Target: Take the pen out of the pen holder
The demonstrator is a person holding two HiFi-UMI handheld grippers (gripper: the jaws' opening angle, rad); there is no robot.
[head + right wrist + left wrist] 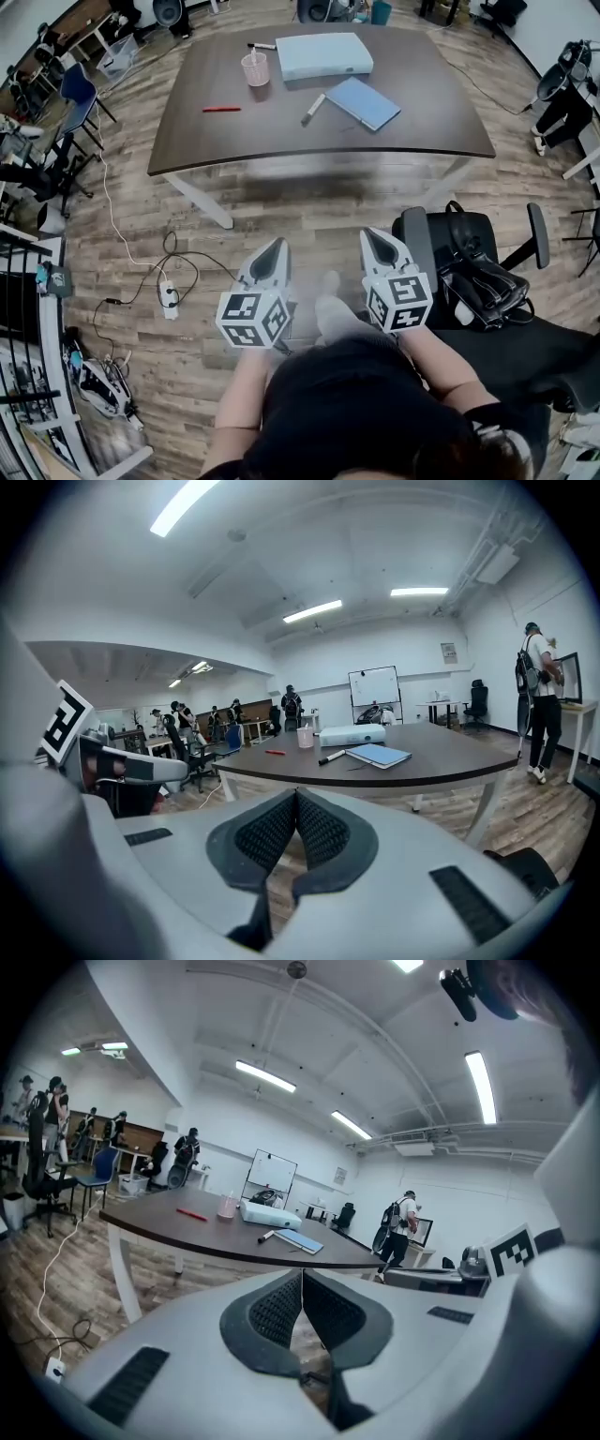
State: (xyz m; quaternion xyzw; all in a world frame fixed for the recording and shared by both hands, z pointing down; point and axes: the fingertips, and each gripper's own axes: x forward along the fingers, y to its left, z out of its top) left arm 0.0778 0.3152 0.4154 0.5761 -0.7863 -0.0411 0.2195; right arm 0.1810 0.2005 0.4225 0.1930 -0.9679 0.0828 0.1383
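No legible text, label, brand or number anywhere

White left gripper and right gripper, black top.

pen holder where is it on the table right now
In the head view the pen holder stands toward the table's far edge, just left of the white box and beyond the red pen.

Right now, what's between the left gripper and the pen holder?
Head view: from the left gripper, only bare floor, then bare table top, up to the pen holder. The red pen lies left of that line, the marker right.
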